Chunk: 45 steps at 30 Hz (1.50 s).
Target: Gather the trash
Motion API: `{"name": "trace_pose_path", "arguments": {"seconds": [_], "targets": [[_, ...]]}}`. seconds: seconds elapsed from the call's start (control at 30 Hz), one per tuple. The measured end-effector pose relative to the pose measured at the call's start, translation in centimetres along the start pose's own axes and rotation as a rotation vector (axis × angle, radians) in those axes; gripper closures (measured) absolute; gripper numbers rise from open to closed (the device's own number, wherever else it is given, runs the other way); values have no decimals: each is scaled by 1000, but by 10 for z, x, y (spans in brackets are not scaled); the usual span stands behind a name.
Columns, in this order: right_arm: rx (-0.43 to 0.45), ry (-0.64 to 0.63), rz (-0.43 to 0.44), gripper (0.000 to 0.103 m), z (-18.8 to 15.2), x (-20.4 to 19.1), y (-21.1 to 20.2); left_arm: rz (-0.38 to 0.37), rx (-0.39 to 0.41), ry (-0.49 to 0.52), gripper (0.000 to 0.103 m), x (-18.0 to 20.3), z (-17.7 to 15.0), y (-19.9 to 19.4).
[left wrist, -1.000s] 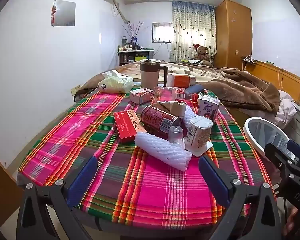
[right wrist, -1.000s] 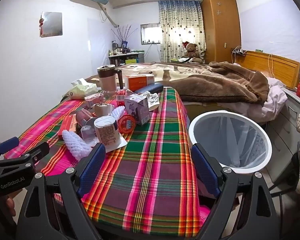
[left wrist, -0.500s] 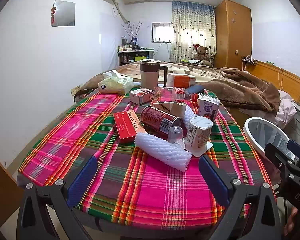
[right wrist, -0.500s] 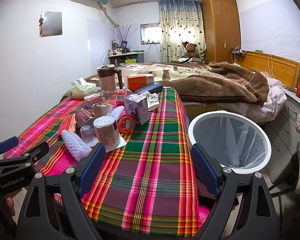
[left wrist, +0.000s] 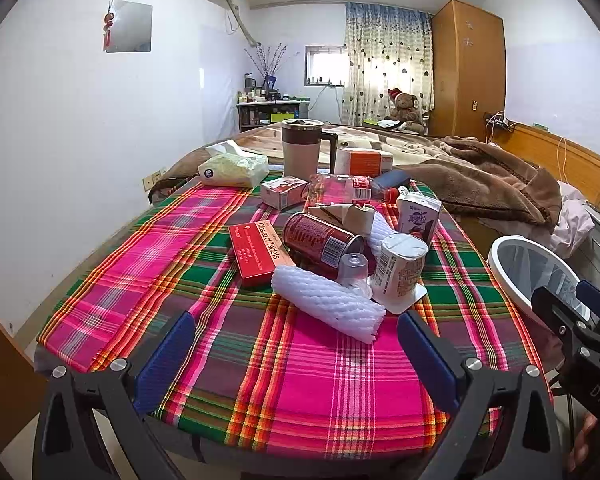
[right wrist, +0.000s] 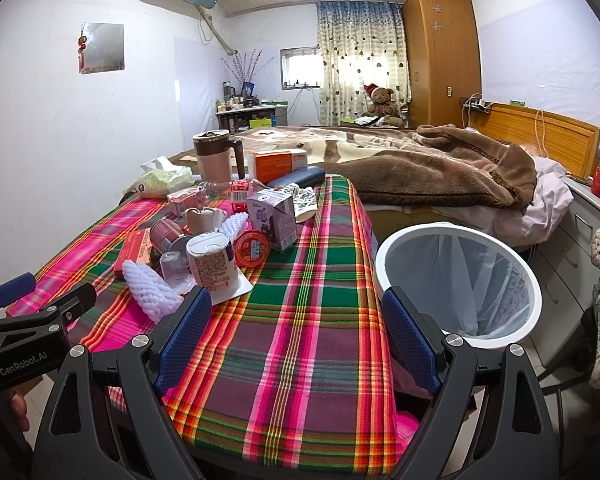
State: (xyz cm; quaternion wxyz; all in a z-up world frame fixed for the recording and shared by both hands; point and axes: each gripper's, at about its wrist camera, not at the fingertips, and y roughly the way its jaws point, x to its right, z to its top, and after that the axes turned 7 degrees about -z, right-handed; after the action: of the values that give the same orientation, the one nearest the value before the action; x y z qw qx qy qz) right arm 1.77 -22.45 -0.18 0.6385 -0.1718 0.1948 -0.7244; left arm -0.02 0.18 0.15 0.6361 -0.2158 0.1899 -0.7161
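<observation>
A heap of trash lies on the plaid tablecloth: a white foam net sleeve, a red tablet box, a red can on its side, a white yogurt cup, a small clear cup and a purple drink carton. My left gripper is open just short of the foam sleeve, empty. My right gripper is open over the cloth's near right part, empty; the yogurt cup and foam sleeve lie to its left. A white bin with a clear liner stands right of the table.
A lidded mug, a tissue pack, an orange box and a dark case sit at the table's far end. Behind is a bed with a brown blanket. Drawers stand at far right.
Almost nothing has changed. The right wrist view has drifted very slightly; both grippers stay open and no object has moved.
</observation>
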Motion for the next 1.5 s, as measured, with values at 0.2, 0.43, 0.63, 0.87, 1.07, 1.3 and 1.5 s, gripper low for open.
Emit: {"name": "trace_pose_path", "arguments": {"seconds": [0.2,0.43,0.63,0.87,1.07,1.3,1.5], "targets": [[1,-2,0,14,1,-1,0,0,2,-1,0,-1,0,-1],[1,-3,1,14,2,-1,0,1,0,-2,0,-1,1,0],[2,-3,0,14,2,-1,0,0,0,-3,0,-2,1,-1],[3,-3,0,14,1,0,0,-1,1,-3,0,-2,1,0],[3,-4,-2,14,1,0,0,-1,1,-2,0,-1,1,0],[1,-6,-2,14,1,0,0,-1,-2,-5,0,-3,1,-1],[-1,-8,-3,14,2,0,1,0,-8,-10,0,-7,2,2]]}}
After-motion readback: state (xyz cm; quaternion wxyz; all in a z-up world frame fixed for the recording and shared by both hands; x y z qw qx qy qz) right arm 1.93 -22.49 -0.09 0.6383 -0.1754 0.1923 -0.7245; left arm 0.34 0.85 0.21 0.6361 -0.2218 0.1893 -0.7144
